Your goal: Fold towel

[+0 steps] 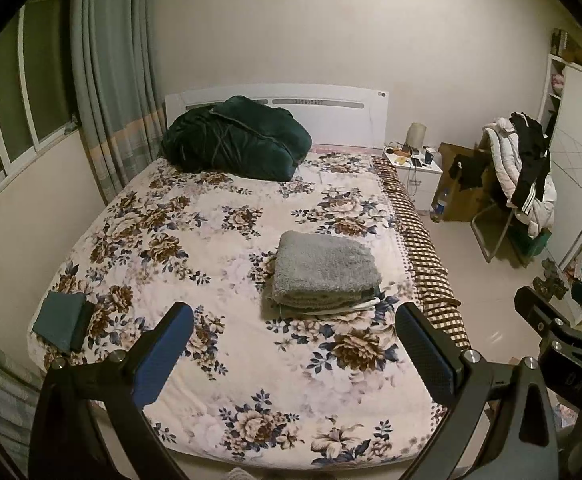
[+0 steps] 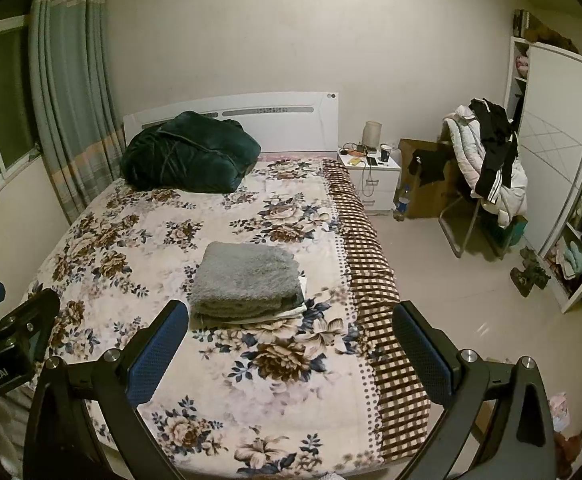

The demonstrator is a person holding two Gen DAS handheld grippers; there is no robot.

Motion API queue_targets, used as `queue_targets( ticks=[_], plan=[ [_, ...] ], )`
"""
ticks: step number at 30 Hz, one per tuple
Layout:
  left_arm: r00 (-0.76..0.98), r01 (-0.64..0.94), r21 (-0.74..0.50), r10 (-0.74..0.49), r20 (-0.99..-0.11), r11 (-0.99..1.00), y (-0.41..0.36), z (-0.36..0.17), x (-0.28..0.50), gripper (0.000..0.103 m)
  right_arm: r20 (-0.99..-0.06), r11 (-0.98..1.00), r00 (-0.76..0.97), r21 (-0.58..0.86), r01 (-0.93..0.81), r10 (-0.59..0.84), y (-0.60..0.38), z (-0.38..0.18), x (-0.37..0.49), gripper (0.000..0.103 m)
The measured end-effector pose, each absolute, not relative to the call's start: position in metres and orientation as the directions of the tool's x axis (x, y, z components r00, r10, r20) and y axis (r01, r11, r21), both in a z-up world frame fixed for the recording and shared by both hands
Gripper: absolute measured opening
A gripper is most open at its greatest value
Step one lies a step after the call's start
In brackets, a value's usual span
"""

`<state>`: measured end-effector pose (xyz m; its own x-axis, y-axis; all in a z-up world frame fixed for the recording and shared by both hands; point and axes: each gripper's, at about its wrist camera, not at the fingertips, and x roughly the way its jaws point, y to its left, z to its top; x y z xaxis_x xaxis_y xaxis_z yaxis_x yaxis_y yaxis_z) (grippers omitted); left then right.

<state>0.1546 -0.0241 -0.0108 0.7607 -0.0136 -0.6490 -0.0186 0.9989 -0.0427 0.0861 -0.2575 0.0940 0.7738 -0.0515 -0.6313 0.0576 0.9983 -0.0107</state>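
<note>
Lying folded on the bed's floral blanket (image 1: 195,240), the fluffy grey towel (image 1: 325,268) tops a low stack of other folded cloths whose pale and dark edges show beneath its near side. In the right wrist view the same grey towel (image 2: 249,278) sits just beyond and between the two fingers, toward the bed's right half, near the brown-and-cream checked sheet (image 2: 371,276) that hangs over the bed's edge.

Neither gripper touches anything. The left gripper (image 1: 293,350) hangs above the near part of the bed with its jaws spread wide, blue pads facing each other, nothing between them. The right gripper (image 2: 291,350) is likewise spread wide and empty; it also shows at the right margin of the left wrist view, well apart from the towel.

Near the bed's front left corner lies a small folded dark teal cloth (image 1: 63,320). At the head of the bed a bulky dark green quilt (image 1: 235,142) is heaped against the white headboard (image 1: 331,114). Right of the bed stands a white nightstand (image 2: 371,178) carrying small items and a dark cup. Further right, a chair piled with white and black clothing (image 2: 491,168) stands beside a brown cardboard box (image 2: 427,184). Striped grey-green curtains (image 1: 111,80) hang at the left by the window.
</note>
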Motion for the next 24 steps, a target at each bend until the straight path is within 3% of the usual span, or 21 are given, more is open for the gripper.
queue_targets(
  ticks=[24],
  plan=[
    [0.763, -0.017, -0.025, -0.004, -0.646, 1.000, -0.0225, -0.0048, 0.1461, 0.103, -0.636, 0.998, 0.770, -0.005, 0.064, -0.053, -0.2597, 0.0916, 0.0789, 0.103]
  ],
)
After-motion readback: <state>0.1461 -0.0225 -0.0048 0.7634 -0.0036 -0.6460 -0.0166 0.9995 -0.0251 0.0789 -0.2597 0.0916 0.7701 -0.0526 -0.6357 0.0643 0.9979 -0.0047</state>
